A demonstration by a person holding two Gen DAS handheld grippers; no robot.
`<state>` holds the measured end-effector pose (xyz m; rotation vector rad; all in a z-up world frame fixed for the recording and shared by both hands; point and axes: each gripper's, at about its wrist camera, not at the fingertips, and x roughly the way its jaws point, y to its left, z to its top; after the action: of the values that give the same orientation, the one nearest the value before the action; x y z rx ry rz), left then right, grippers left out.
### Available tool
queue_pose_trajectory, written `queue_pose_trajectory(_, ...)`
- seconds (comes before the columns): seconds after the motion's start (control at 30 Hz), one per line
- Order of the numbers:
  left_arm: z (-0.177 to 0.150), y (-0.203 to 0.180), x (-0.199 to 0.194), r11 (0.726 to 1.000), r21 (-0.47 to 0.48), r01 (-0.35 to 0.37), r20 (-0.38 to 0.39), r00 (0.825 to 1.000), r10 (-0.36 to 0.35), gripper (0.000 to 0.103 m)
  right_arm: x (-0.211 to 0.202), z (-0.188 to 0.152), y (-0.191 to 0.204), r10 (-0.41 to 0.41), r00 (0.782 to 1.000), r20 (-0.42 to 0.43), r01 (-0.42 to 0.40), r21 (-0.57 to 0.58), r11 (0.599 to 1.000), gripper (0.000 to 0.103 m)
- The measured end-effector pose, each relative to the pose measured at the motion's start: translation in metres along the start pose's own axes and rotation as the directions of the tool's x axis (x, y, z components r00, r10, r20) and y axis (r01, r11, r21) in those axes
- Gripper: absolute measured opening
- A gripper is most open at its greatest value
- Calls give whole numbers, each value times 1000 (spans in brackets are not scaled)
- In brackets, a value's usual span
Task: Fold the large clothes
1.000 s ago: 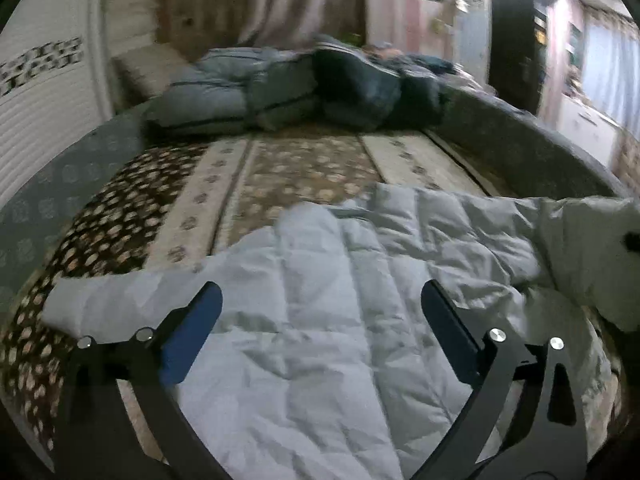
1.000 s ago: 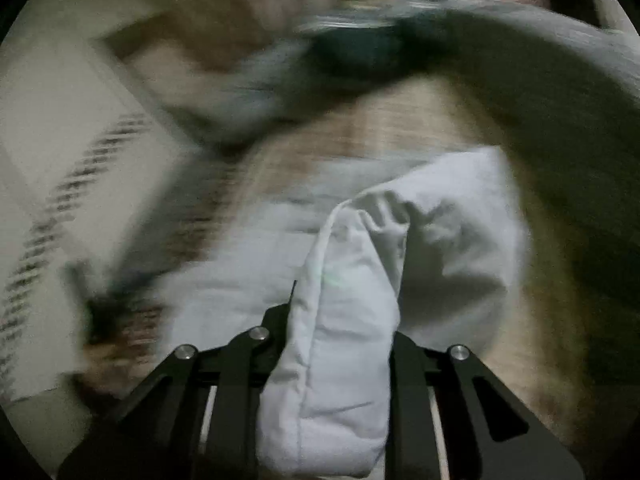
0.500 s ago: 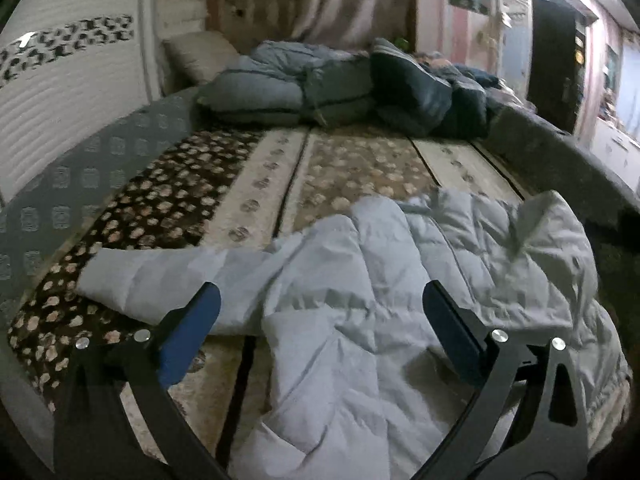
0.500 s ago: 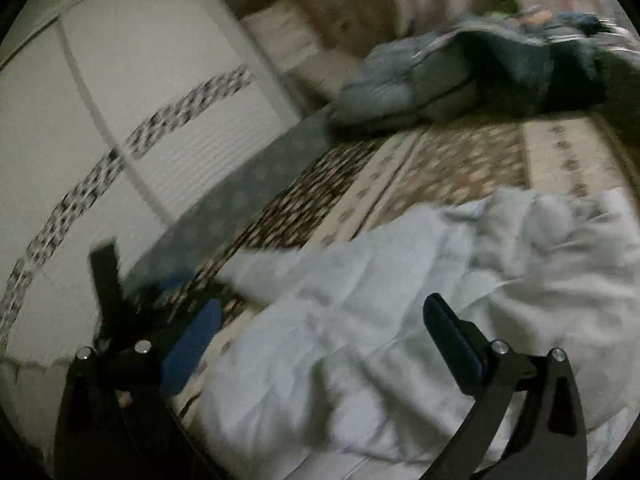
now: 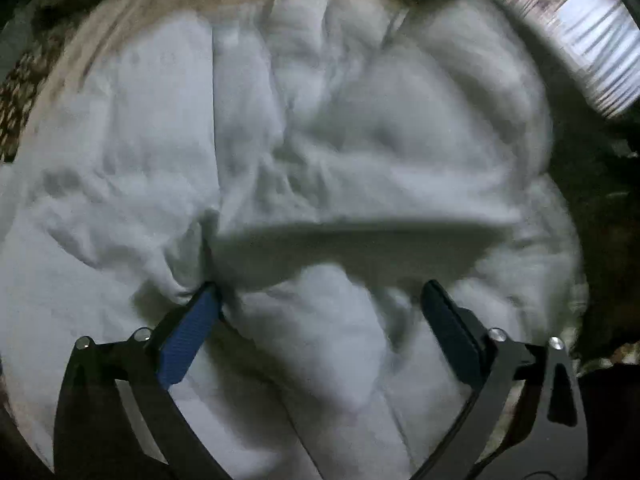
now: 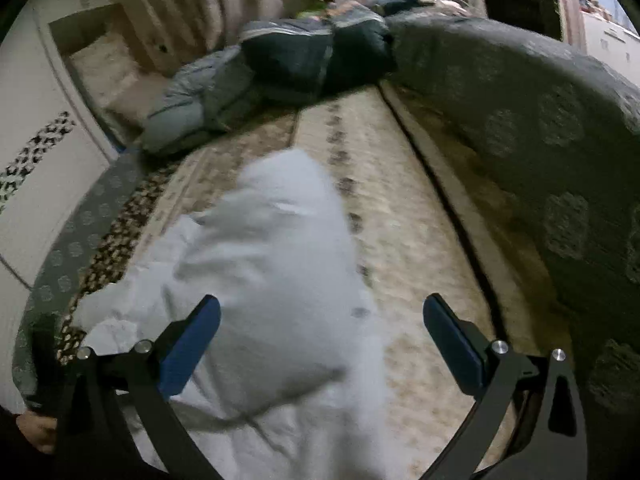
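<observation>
While I am pointing the left gripper steeply down at the white padded jacket, its jaws are closing, with a puffy fold of the jacket lying between them; the blue left pad is touching a crease, but the two pads are not yet pinching anything. The jacket is filling nearly the whole left wrist view, blurred, so I am seeing little free room there beyond a strip of patterned bedspread at the left edge.

The right gripper is standing wide apart and holding nothing. Below it the jacket is lying bunched toward the near left part of the bed, and a broad stretch of beige bedspread is lying open to its right, up to the dark raised border running along the bed's right edge. At the far end one heap of dark bedding is resting.

I am counting one jacket, two grippers and one heap of bedding.
</observation>
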<state>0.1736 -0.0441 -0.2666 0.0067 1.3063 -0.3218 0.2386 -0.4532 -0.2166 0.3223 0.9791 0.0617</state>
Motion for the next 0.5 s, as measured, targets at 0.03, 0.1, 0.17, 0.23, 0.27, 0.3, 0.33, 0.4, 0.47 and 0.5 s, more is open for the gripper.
queue_pose_trajectory(0.03,5,1,5,1000,-12,6,-2,1000,-6,77,3,-2,-1,-7,1000,-13,7,7,1000,101)
queue_pose_trajectory(0.1,18,14,1,994,-76,79,36,996,-76,17,7,-7,-8,-23,999,-46,23,3,1000,101)
queue_pose_trajectory(0.17,32,41,-15,980,-172,105,123,989,-85,11,9,-13,-10,-29,998,-60,28,-17,999,101)
queue_pose_trajectory(0.23,39,65,-32,977,-214,8,196,980,35,9,17,-15,-12,-39,996,-81,36,-42,998,101)
queue_pose_trajectory(0.27,42,77,-41,971,-237,-35,228,969,90,8,22,-17,-11,-44,995,-95,40,-49,998,101)
queue_pose_trajectory(0.3,46,91,-53,962,-252,-106,264,949,174,8,27,-20,-11,-47,993,-106,42,-54,998,101)
queue_pose_trajectory(0.33,52,106,-66,947,-255,-194,304,914,269,8,35,-19,-10,-50,992,-120,43,-64,997,101)
queue_pose_trajectory(0.4,61,133,-82,920,-283,-271,335,871,359,10,53,-16,-8,-46,989,-139,34,-86,996,101)
queue_pose_trajectory(0.47,71,152,-90,903,-278,-328,336,847,412,14,69,-11,-3,-42,988,-151,27,-101,995,101)
queue_pose_trajectory(0.5,77,161,-90,887,-259,-383,328,828,454,20,80,-7,1,-34,987,-158,16,-114,993,101)
